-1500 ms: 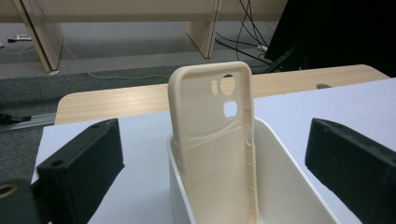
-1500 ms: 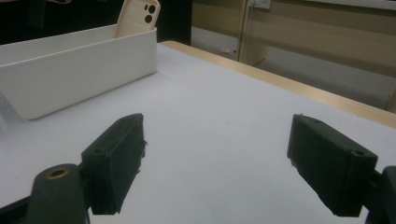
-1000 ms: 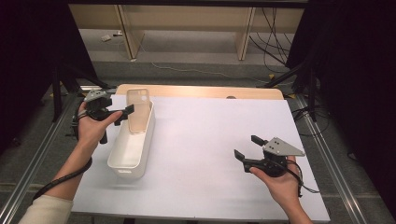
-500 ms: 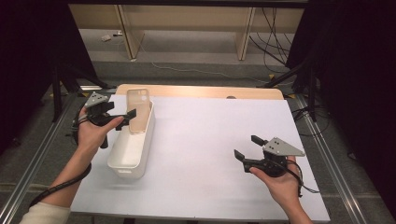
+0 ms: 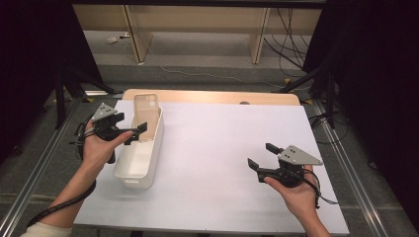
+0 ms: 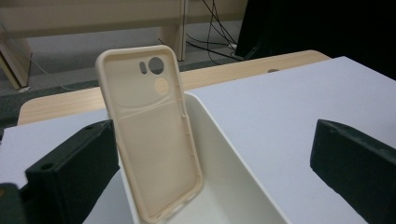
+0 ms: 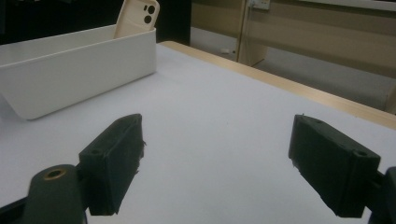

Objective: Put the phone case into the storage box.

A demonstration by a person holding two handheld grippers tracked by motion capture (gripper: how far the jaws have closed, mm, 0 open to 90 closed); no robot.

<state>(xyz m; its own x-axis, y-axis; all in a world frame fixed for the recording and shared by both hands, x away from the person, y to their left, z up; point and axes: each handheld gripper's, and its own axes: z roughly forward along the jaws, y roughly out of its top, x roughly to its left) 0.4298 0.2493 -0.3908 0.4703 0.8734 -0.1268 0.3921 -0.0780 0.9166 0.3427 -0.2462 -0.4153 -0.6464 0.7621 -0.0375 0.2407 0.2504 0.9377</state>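
A cream phone case [image 5: 146, 111] stands upright against the far end of a long white bin [image 5: 132, 173] at the table's left. My left gripper [image 5: 136, 133] hovers open over the bin's left rim, just short of the case. In the left gripper view the case [image 6: 149, 135] shows its hollow inner side between the spread jaws and touches neither; the bin's wall [image 6: 233, 154] runs below. My right gripper [image 5: 262, 155] is open and holds nothing, low over the white sheet at the near right. From the right gripper [image 7: 222, 158] view, the bin [image 7: 79, 70] and the case [image 7: 137, 16] lie far off.
A white sheet [image 5: 222, 138] covers the table, with a wooden strip [image 5: 212, 97] bare along the far edge. Metal rails run down both sides. Shelving legs and cables [image 5: 286, 29] stand on the floor beyond the table.
My left gripper has drawn back slightly toward the near side, away from the case, still open. The case stays standing in the bin. The right gripper has hardly moved.
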